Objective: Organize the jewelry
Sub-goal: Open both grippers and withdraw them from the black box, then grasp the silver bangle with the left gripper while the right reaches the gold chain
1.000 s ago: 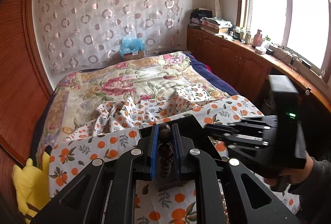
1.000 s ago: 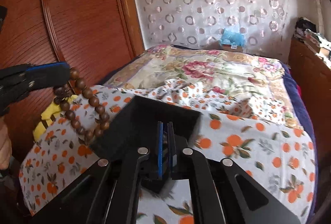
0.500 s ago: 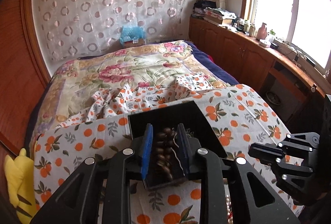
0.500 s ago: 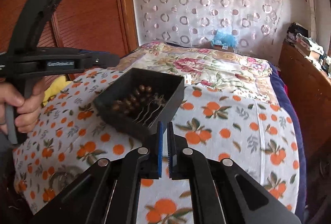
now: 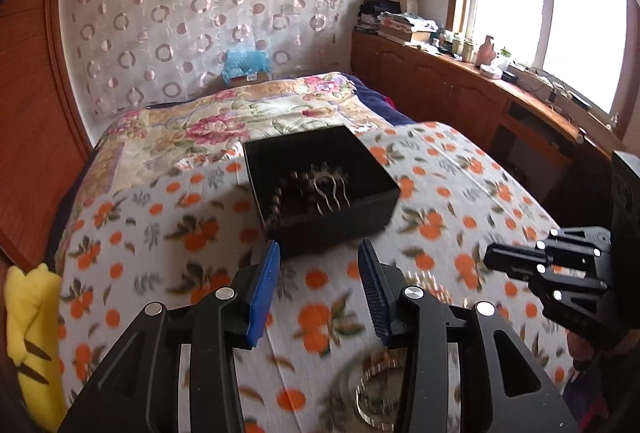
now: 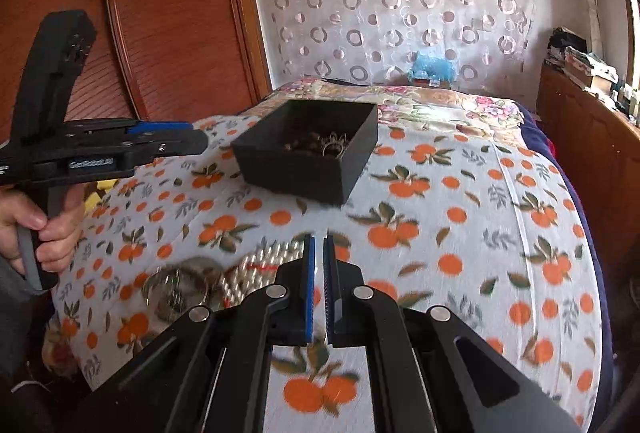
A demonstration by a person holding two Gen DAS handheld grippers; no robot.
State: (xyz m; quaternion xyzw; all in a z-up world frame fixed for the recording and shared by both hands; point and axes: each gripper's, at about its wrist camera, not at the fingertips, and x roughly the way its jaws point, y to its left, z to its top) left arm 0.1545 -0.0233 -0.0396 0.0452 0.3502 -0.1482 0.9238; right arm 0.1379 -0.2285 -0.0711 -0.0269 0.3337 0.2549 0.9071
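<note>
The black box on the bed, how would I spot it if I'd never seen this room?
Find the bed's orange-print sheet. On it sits the open black box, holding dark wooden beads and a metal hair comb. It is the only box; other jewelry lies loose on the sheet.

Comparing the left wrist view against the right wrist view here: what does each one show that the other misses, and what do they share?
Only the left wrist view shows the window, the cluttered wooden counter below it, and the left gripper from behind, its jaws opening with nothing between them.

Only the right wrist view shows the hand holding the left gripper's handle, and the right gripper head-on, shut and empty.

Both show the black box on the orange-print sheet, with the bead bracelet and metal hair comb inside, and blurred jewelry on the sheet.
</note>
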